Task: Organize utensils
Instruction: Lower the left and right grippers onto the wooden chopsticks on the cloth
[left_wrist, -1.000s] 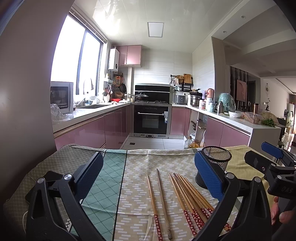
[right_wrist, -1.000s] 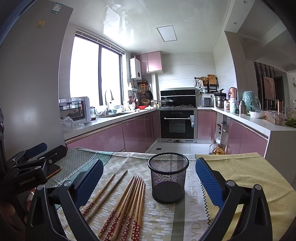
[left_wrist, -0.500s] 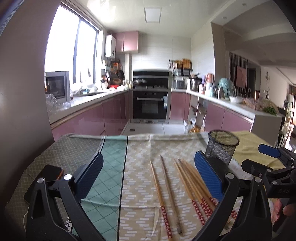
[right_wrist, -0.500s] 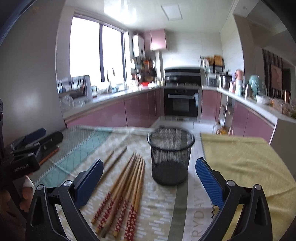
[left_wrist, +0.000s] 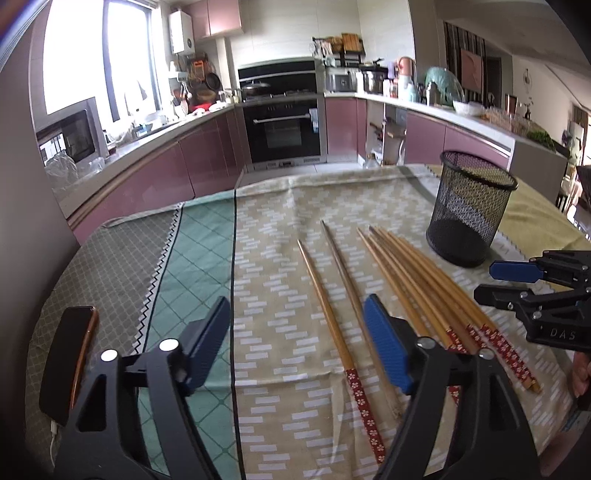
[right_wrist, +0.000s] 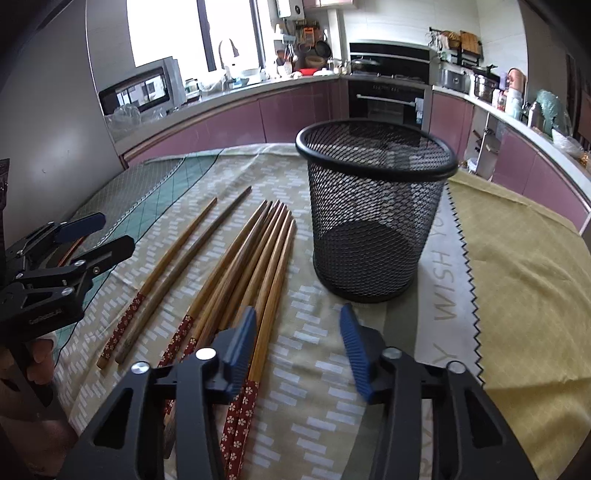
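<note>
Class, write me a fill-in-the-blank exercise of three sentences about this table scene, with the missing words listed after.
1. The black wire-mesh cup stands upright and holds ____ chopsticks.
2. The wooden chopsticks with red flowered ends lie flat on the patterned ____.
3. In the right wrist view, the chopsticks lie to the ____ of the cup.

Missing words: no; tablecloth; left

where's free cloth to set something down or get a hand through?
Free: the yellow cloth right of the mesh holder; the green checked strip between the phone and the two separate chopsticks. Crowded: the chopstick bundle left of the holder.
</note>
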